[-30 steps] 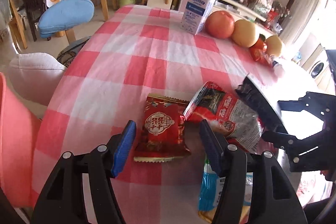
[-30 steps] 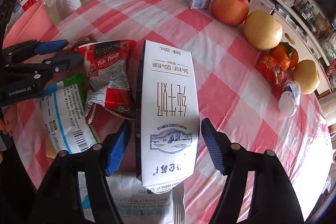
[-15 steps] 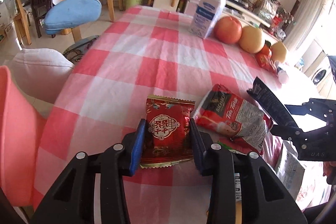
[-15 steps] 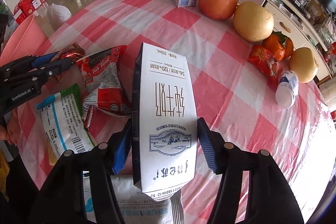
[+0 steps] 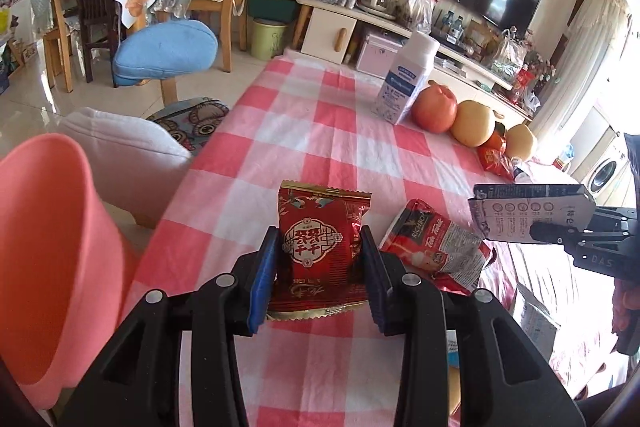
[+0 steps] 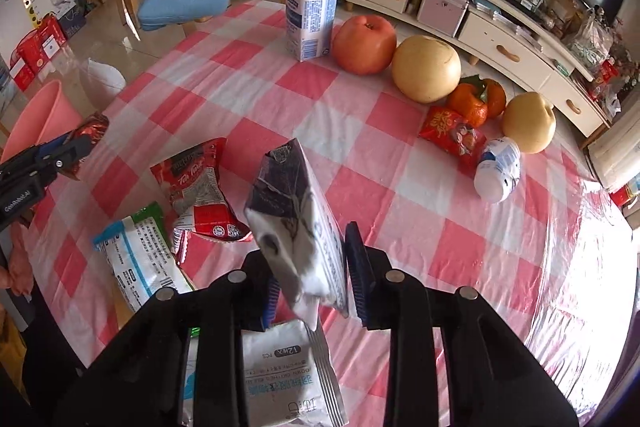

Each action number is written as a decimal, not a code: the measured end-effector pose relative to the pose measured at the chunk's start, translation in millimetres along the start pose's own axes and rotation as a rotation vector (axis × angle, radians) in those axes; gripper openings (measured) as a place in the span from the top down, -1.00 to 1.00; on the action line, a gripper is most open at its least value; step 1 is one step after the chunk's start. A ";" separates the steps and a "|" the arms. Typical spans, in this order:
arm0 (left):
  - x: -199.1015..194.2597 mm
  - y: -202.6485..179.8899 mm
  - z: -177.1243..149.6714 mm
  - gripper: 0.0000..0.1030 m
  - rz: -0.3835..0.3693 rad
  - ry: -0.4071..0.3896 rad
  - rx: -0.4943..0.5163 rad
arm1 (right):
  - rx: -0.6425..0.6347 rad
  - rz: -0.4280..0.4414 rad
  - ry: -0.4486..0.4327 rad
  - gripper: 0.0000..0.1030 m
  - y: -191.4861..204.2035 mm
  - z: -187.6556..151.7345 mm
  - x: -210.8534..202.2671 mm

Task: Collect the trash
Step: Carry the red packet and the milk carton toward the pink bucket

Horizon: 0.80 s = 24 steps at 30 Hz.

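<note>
My left gripper [image 5: 320, 267] is shut on a red snack packet [image 5: 320, 243] and holds it above the checked tablecloth [image 5: 320, 131]. It shows small in the right wrist view [image 6: 90, 133]. My right gripper [image 6: 310, 281] is shut on a white milk carton [image 6: 296, 223], lifted and turned on edge; the carton also shows in the left wrist view [image 5: 528, 207]. A red-and-white Teh Tarik wrapper [image 5: 436, 247] lies on the table between the grippers [image 6: 200, 187]. A pink bin [image 5: 48, 259] stands at the table's left edge.
A white-and-blue packet [image 6: 136, 259] and a white wipes pack [image 6: 280, 371] lie near the front edge. A milk bottle [image 6: 312, 15], apple [image 6: 364, 43], pears [image 6: 426, 67], oranges [image 6: 474, 99], a red packet [image 6: 452, 135] and a small bottle [image 6: 498, 171] line the far side.
My left gripper closed on the red snack packet and lifted it. My right gripper closed on the milk carton, raised it and turned it on edge.
</note>
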<state>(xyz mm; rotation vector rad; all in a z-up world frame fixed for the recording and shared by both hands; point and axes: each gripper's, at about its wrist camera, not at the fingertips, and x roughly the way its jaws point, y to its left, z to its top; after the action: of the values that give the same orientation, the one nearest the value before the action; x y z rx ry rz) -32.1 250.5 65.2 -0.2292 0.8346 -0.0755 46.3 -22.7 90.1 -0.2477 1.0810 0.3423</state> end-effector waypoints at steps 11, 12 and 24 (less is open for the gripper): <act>-19.6 14.0 -0.3 0.20 0.001 -0.045 -0.035 | -0.032 -0.026 -0.099 0.41 27.6 -0.1 -31.6; -22.1 15.8 -0.3 0.20 -0.001 -0.050 -0.039 | -0.032 -0.027 -0.114 0.41 30.1 0.7 -36.2; -47.1 37.6 -1.0 0.20 -0.002 -0.115 -0.111 | -0.054 0.032 -0.261 0.41 74.8 6.9 -84.5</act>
<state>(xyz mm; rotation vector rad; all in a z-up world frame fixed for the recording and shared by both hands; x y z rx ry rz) -65.3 294.2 90.0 -0.3357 0.7246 -0.0176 -13.2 35.9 166.3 -0.2269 0.8204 0.4203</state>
